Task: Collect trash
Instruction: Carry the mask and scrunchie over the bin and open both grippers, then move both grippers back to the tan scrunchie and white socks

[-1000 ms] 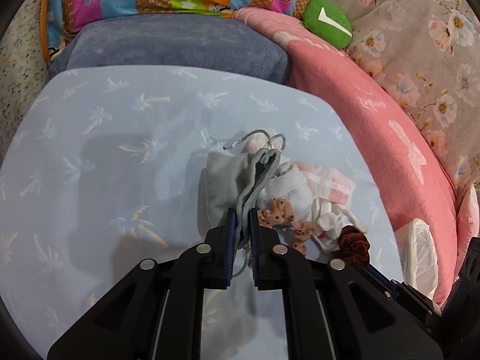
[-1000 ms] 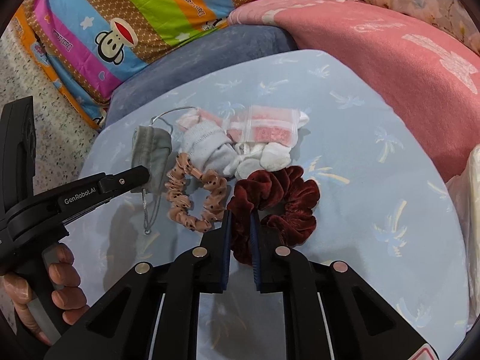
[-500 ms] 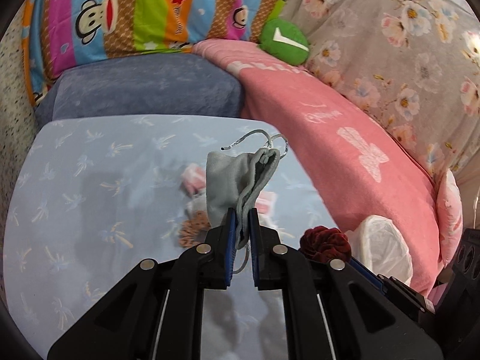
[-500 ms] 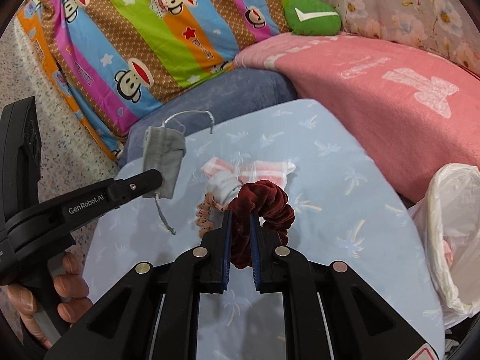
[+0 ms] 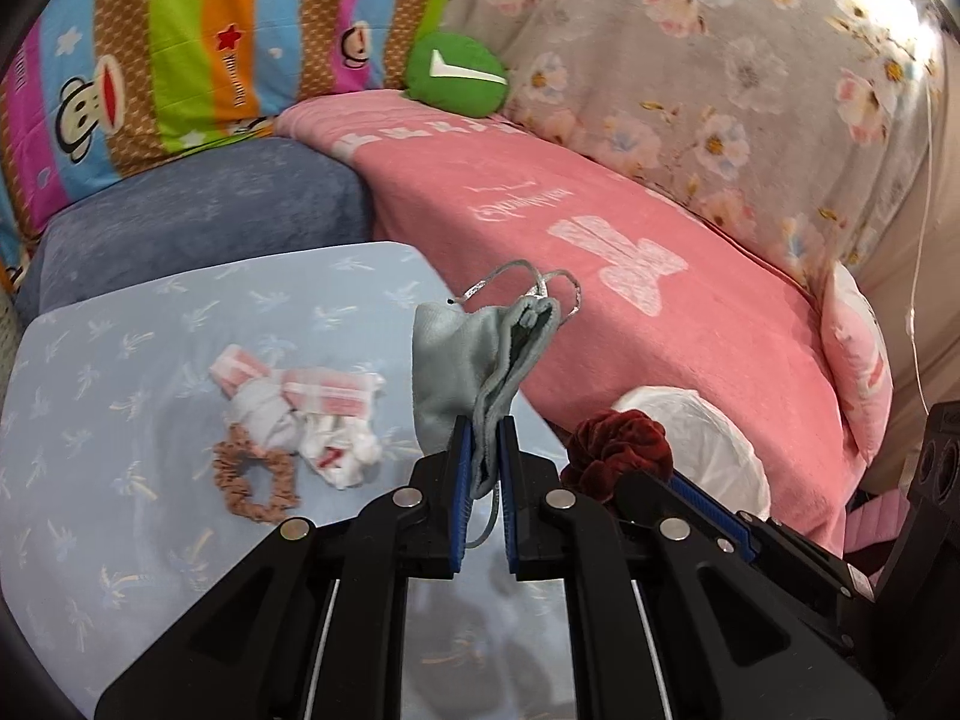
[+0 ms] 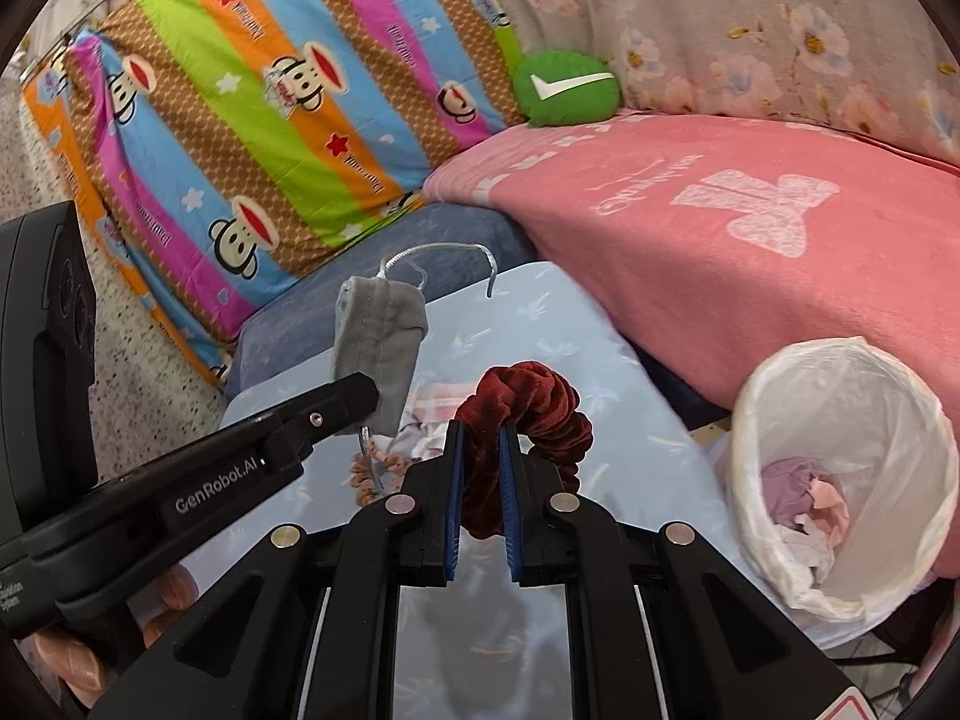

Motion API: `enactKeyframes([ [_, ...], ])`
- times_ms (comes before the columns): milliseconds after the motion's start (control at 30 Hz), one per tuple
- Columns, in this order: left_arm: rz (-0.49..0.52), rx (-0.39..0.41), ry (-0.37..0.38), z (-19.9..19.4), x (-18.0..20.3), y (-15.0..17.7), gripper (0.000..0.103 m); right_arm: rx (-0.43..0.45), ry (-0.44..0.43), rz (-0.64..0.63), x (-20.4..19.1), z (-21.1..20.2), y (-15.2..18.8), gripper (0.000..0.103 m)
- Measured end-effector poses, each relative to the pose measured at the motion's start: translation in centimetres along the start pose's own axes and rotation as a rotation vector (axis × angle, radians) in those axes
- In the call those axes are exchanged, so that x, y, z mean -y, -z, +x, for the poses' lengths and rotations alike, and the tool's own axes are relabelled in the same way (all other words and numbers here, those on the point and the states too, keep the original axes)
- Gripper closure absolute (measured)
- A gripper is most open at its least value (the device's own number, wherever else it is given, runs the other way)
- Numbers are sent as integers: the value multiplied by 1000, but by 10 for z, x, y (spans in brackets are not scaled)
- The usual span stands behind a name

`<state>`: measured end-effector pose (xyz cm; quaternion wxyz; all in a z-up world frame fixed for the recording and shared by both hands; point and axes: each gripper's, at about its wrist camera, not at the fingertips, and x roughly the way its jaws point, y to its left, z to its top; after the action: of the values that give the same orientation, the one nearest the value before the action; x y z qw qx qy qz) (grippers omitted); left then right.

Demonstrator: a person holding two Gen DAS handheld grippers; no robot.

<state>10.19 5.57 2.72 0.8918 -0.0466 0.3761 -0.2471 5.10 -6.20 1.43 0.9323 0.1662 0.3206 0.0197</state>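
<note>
My left gripper (image 5: 480, 450) is shut on a grey face mask (image 5: 456, 360) and holds it in the air above the light blue table (image 5: 120, 372); the mask also shows in the right wrist view (image 6: 378, 354). My right gripper (image 6: 480, 450) is shut on a dark red velvet scrunchie (image 6: 534, 402), lifted off the table; it shows in the left wrist view (image 5: 618, 450) too. A white-lined trash bin (image 6: 840, 456) with crumpled waste inside stands to the right of the table.
On the table lie a brown scrunchie (image 5: 252, 480), crumpled white tissues (image 5: 336, 450) and pink-white wrappers (image 5: 324, 390). A pink blanket (image 5: 600, 228), a blue cushion (image 5: 198, 204), a striped monkey pillow (image 6: 270, 90) and a green plush (image 6: 564, 87) lie behind.
Both grippers have risen off the table with the mask and the red scrunchie and swung right, so the trash bin is now in fuller view.
</note>
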Motion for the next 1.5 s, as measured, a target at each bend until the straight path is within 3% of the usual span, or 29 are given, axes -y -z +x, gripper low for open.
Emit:
enactKeyframes([
  [533, 159, -65, 105, 31, 100, 9, 94, 89, 108, 145, 101, -55, -4, 91],
  [1133, 241, -131, 170, 68, 160, 17, 92, 104, 206, 257, 184, -71, -3, 89],
  [1167, 236, -128, 166, 68, 160, 16, 88, 104, 208, 259, 185, -72, -3, 87],
  [1300, 202, -110, 151, 68, 157, 14, 51, 105, 228, 267, 191, -72, -3, 82],
  [1400, 195, -104, 145, 67, 155, 13, 50, 108, 231, 275, 192, -71, -1, 75],
  [1500, 192, -96, 131, 66, 151, 12, 50, 103, 227, 272, 192, -70, -1, 74],
])
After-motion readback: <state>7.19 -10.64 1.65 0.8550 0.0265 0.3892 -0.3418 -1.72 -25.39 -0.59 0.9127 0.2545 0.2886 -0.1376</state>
